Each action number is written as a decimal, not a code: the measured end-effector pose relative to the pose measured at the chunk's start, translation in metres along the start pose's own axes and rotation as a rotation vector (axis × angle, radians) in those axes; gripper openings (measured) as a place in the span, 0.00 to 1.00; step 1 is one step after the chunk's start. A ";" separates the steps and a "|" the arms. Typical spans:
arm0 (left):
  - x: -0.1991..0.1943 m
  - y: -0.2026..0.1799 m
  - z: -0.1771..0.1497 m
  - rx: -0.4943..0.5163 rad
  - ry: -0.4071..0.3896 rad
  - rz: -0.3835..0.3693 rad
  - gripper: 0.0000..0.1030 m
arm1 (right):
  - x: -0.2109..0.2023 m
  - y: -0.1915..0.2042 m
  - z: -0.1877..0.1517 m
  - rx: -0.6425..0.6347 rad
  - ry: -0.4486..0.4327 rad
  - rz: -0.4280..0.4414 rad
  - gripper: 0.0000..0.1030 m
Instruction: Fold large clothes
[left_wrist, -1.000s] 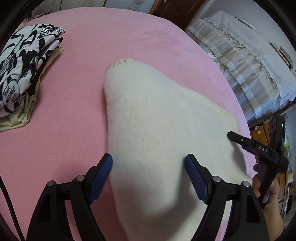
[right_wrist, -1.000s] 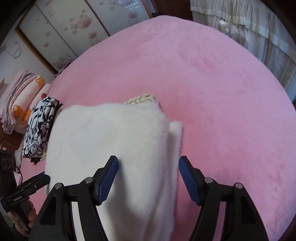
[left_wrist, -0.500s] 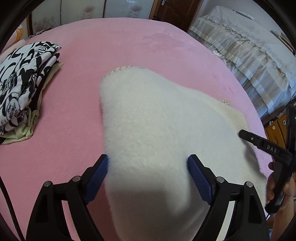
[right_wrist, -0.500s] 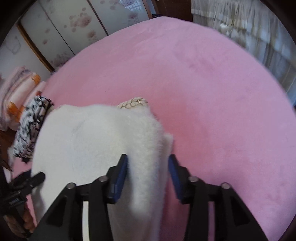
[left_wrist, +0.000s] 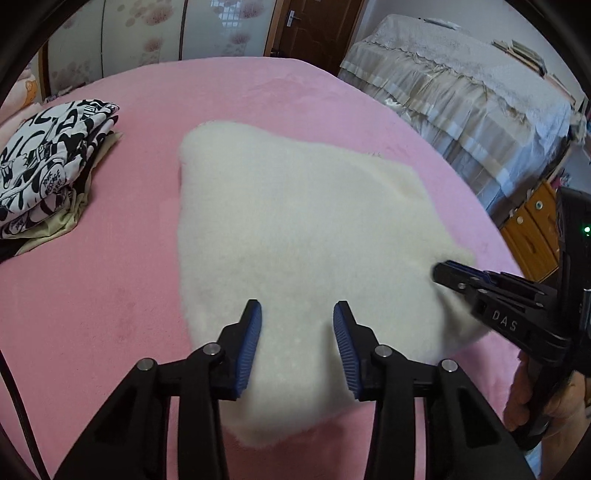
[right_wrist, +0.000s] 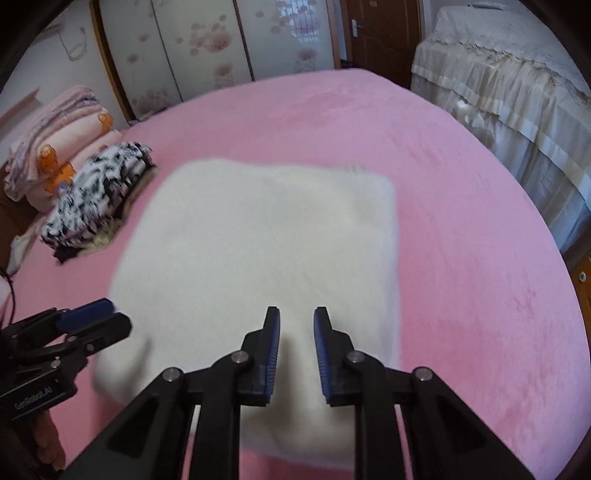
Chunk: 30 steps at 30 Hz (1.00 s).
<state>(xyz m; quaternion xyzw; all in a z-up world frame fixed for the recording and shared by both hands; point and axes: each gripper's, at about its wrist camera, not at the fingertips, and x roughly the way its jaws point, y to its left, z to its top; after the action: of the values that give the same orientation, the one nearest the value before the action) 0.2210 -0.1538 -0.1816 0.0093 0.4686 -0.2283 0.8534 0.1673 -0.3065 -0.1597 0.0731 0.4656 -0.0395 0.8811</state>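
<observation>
Blue-padded fingers of the left gripper (left_wrist: 297, 345) stand parted over the near edge of the cream fleece garment (left_wrist: 303, 236), holding nothing that shows, while the right gripper (right_wrist: 296, 354) has its fingers drawn closer but with a gap between them above the same near edge; whether any fleece is pinched there is hard to tell through the blur. Folded into a thick pad, the garment lies in the middle of the pink bed cover (right_wrist: 461, 192). Farther off to the left sits a black-and-white printed pile (left_wrist: 44, 166), and beyond the cover's right side a bed with a frilled pale spread (left_wrist: 480, 92).
</observation>
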 end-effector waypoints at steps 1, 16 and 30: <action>0.000 0.002 -0.004 0.011 -0.003 0.000 0.31 | 0.001 -0.008 -0.007 0.017 0.006 0.005 0.00; 0.000 0.018 -0.022 -0.019 -0.006 -0.048 0.30 | -0.005 -0.045 -0.043 0.133 0.010 0.002 0.00; -0.018 0.020 -0.028 -0.067 0.011 0.021 0.63 | -0.022 -0.040 -0.045 0.151 0.047 -0.001 0.07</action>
<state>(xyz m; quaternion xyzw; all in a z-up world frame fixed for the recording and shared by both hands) 0.1988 -0.1232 -0.1866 -0.0135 0.4804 -0.2036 0.8530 0.1130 -0.3385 -0.1699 0.1401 0.4821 -0.0730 0.8618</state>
